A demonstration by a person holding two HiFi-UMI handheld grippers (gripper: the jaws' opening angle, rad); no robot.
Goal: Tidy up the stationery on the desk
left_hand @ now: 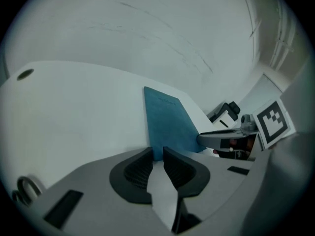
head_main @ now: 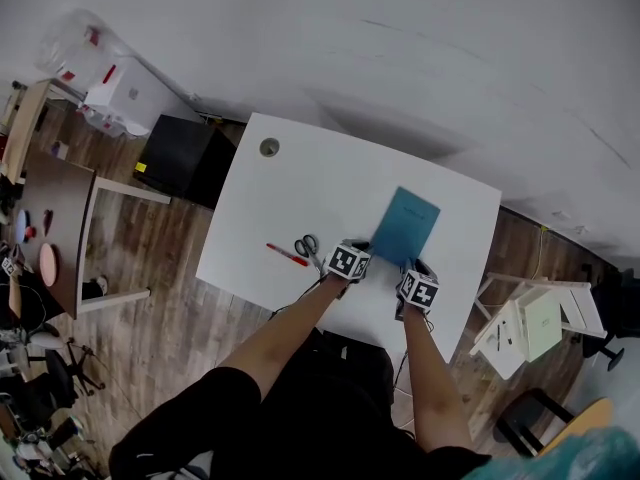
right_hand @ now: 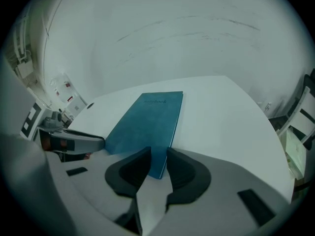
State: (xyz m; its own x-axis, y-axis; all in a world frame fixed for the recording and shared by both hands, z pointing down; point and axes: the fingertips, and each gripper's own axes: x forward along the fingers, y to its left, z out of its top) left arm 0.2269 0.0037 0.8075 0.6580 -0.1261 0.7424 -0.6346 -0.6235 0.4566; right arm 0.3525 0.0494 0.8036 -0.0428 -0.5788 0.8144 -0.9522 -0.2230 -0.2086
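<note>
Poised at the two near corners of the blue notebook (head_main: 405,226), parted, nothing clamped yet.

Between the narrowly parted jaws of the left gripper (left_hand: 157,151): the near left corner. Between the wider-set jaws of the right gripper (right_hand: 158,151): the near right corner, no pad visibly pressing. Beyond, flat on the white desk (head_main: 300,188), long axis running away from both toward the far edge. Equally near to either hand, so probably a two-handed move. Leftward, near the left gripper: scissors (head_main: 308,246) and red pen (head_main: 286,254).

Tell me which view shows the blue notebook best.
The right gripper view: the blue notebook lies close and large, cover print visible. The head view shows the blue notebook whole but small; the left gripper view shows it narrow and foreshortened.
</note>
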